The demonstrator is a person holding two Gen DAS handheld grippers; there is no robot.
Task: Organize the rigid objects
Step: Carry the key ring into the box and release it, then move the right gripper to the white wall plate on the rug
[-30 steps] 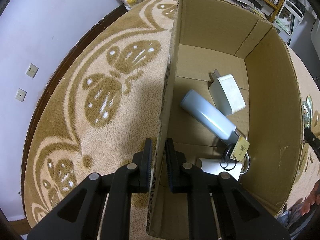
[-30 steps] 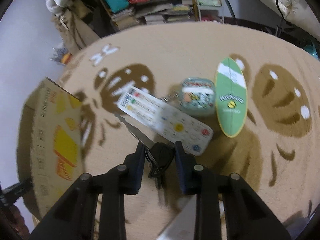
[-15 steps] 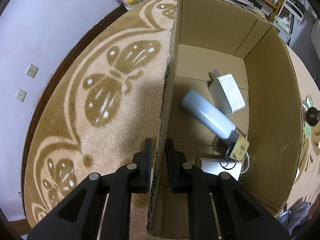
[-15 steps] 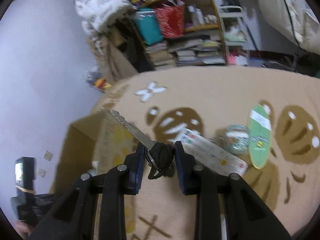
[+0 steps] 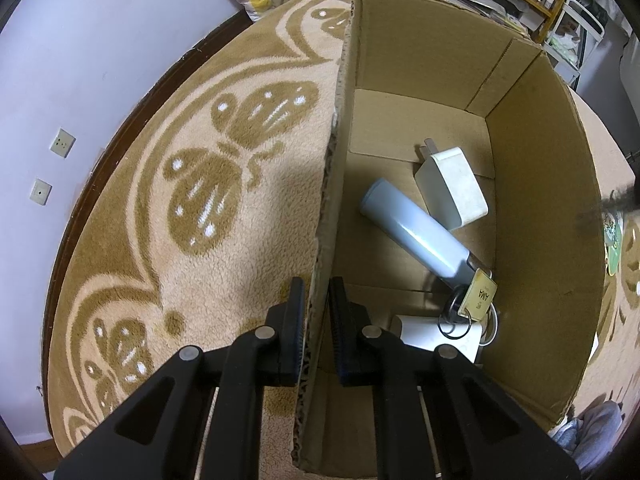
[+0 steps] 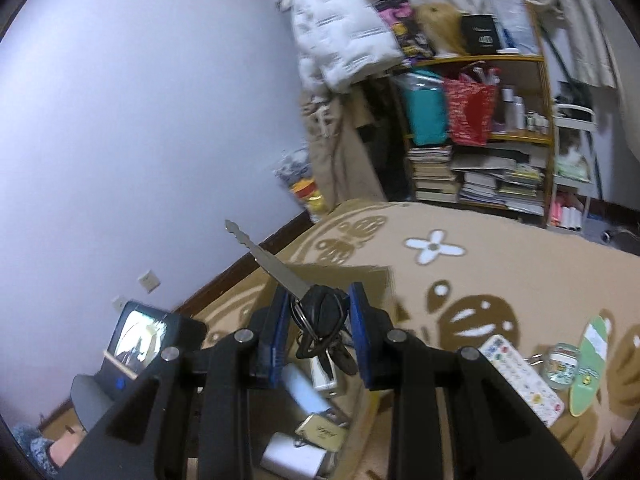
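My left gripper (image 5: 317,312) is shut on the left wall of the open cardboard box (image 5: 540,208) and points down at it. On the box floor lie a pale blue bottle (image 5: 412,232), a white charger (image 5: 452,188), a brass key tag (image 5: 478,296) on rings and a white block (image 5: 436,334). My right gripper (image 6: 320,312) is shut on a bunch of keys (image 6: 322,312). One long key blade (image 6: 264,260) sticks up to the left. It hangs over the box, whose contents (image 6: 320,434) show below.
On the brown-patterned rug (image 6: 460,280) to the right lie a long white printed case (image 6: 520,376), a small glass jar (image 6: 560,364) and a green oval board (image 6: 592,364). A bookshelf (image 6: 480,128) stands behind. The left gripper's screen (image 6: 140,334) shows at lower left.
My right gripper has risen with the keys and swung left from above the rug items to over the box. The left gripper has stayed clamped on the box wall.
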